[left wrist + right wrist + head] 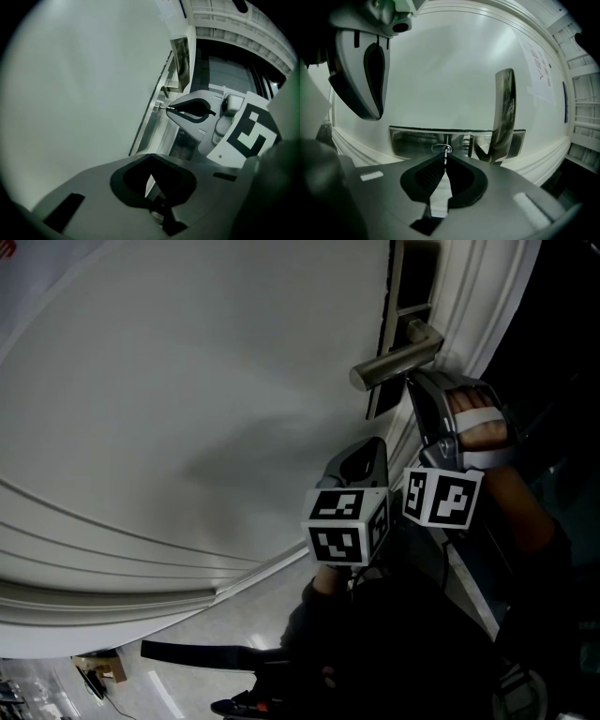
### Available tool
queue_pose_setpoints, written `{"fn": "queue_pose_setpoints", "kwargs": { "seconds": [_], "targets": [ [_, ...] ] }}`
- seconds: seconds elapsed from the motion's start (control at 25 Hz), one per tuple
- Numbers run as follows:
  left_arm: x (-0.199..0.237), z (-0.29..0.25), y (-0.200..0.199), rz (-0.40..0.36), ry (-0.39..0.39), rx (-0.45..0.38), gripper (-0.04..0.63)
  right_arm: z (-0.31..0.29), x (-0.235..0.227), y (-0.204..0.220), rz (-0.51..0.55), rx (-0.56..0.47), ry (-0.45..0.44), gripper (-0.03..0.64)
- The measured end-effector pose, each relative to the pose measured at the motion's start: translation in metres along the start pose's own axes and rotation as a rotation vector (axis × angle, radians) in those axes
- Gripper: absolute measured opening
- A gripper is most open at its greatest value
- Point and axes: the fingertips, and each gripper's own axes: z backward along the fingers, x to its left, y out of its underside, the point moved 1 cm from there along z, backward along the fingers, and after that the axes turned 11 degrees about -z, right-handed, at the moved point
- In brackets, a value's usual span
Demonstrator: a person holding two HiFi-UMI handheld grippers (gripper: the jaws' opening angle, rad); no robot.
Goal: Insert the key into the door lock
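Observation:
A white door carries a metal lever handle on a long lock plate. In the right gripper view my right gripper is shut on a thin key, whose tip is at the oval keyhole, left of the handle. How deep the key sits in it I cannot tell. In the left gripper view the same gripper points its key at the plate. My left gripper hangs just below and to the left, its jaws shut on nothing, close to the door.
The moulded door frame runs along the right of the lock. A person's hand holds the right gripper. Floor with small clutter shows at the bottom left. A paper sheet hangs on the door.

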Motion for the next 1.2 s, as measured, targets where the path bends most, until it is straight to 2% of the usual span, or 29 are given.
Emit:
{"fn": "queue_pose_setpoints", "kwargs": {
  "seconds": [1.2],
  "targets": [
    [0.0005, 0.0003, -0.0032, -0.006, 0.005, -0.015, 0.000, -0.0018, -0.0007, -0.0021, 0.003, -0.005, 0.013, 0.012]
  ]
}}
